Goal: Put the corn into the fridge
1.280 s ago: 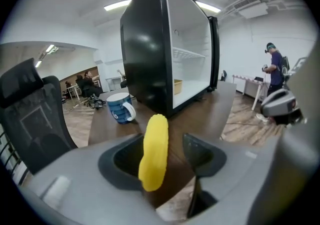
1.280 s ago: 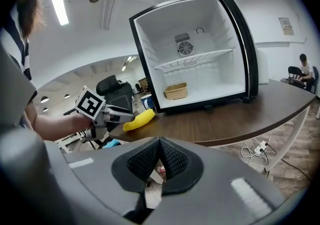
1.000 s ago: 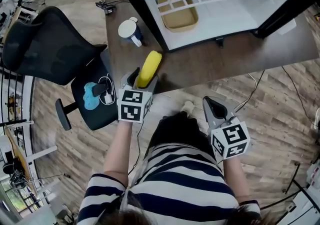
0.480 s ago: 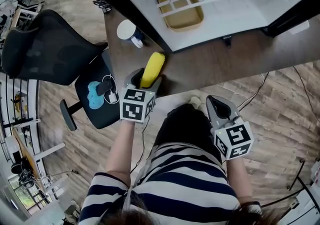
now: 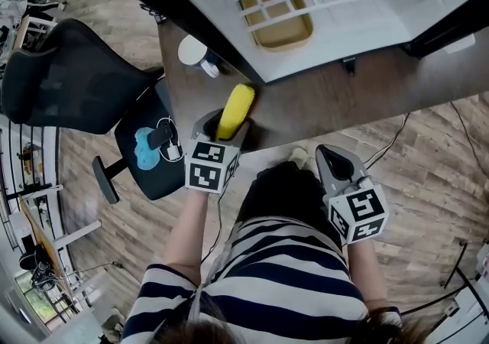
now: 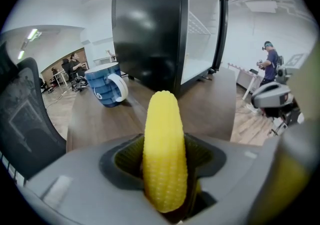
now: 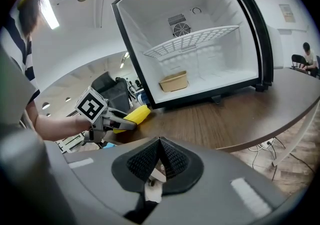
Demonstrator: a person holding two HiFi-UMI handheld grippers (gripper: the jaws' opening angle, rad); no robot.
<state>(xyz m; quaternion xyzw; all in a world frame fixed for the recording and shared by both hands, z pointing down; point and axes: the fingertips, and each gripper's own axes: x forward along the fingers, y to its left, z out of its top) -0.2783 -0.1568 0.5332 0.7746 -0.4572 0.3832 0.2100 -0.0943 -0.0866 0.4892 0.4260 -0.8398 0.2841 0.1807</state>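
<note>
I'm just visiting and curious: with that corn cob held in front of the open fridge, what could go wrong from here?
The left gripper holds the corn in its jaws only near its lower end, so it might tilt or slip out. The mug stands on the table near the path; a wide swing could knock it. Inside the fridge, the long cob might catch the wire shelf.

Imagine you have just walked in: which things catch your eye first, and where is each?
The bright yellow corn stands out first, clamped in the left tool over the near edge of the brown table. Beyond it the open white fridge sits on that table, a tan box on its floor. The right tool is shut and empty, off the table.
</note>
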